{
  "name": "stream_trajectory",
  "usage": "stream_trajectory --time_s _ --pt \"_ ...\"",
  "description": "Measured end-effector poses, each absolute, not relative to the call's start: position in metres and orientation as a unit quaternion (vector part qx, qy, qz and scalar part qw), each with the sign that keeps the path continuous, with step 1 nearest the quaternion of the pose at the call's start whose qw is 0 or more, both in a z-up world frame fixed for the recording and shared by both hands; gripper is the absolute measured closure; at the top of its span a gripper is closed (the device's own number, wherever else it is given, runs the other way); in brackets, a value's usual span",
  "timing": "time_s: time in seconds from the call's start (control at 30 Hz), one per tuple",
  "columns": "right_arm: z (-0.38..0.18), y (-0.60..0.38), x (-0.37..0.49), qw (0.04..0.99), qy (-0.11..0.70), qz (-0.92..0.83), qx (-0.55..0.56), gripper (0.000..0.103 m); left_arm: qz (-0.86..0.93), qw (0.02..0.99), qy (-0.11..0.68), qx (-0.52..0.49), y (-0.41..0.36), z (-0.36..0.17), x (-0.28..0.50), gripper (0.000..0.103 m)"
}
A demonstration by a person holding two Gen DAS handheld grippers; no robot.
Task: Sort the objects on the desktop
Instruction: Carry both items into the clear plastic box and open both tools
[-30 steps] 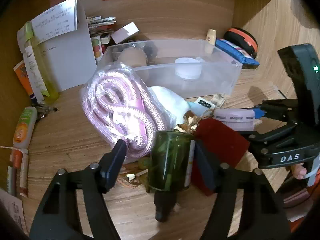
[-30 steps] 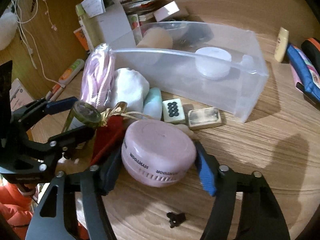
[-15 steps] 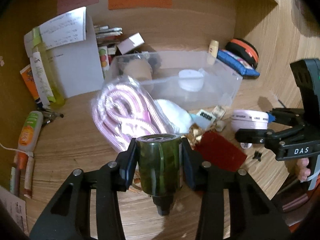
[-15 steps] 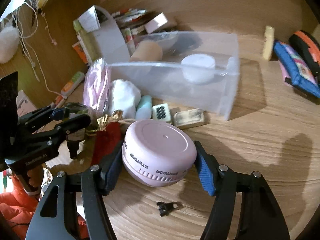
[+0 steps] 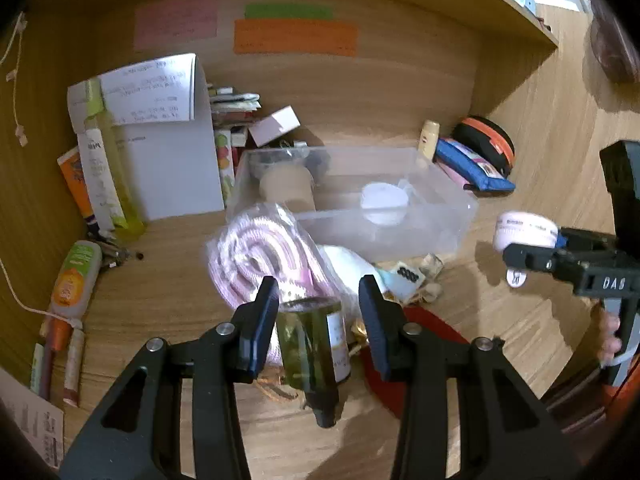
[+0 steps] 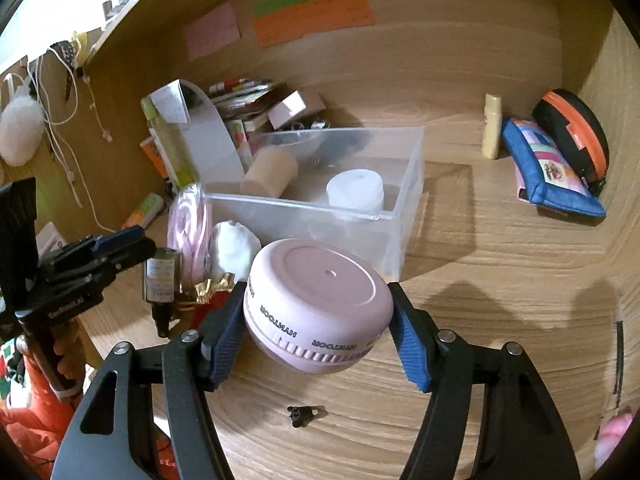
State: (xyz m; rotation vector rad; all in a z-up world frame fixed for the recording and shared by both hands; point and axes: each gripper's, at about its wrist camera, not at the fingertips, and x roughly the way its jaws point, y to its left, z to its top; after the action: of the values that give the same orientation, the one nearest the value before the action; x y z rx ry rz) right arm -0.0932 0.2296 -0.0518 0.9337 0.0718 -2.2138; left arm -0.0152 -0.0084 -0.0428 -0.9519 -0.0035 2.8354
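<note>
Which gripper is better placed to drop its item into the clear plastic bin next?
Probably the right. The right gripper holds the pink round device raised just in front of the clear bin. The left gripper, holding the green bottle, has the bagged pink rope between it and the bin.

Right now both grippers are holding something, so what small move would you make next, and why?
Probably carry the pink round case, clamped in the right gripper, forward over the clear bin and release it there: the case hangs above the desk, and the open bin already holds sorted items.
</note>
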Motion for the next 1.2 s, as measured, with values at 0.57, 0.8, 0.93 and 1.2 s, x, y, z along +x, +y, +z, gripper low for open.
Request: stream_trajectory --time_s 0.57,0.8,0.93,1.2 --pt "-0.049 0.223 -0.095 0.375 0.028 -0.852 0.364 0.04 0.941 0.055 -0.017 -0.334 -0.013 -0.058 -0.019 0.062" --pt "-0.023 0.219 -0.1 0.381 0.018 -0.865 0.326 0.04 0.952 0.047 -0.031 -0.301 -0.021 -0.033 -0.021 0.062" --pt "-0.01 0.218 -0.109 0.382 0.006 -0.87 0.31 0.04 0.958 0.044 -0.036 -0.281 -0.023 -0.018 -0.027 0.062" --pt "0.002 0.204 -0.13 0.382 0.0 -0.875 0.297 0.04 0.967 0.042 -0.039 -0.247 -0.031 0.015 -0.049 0.062"
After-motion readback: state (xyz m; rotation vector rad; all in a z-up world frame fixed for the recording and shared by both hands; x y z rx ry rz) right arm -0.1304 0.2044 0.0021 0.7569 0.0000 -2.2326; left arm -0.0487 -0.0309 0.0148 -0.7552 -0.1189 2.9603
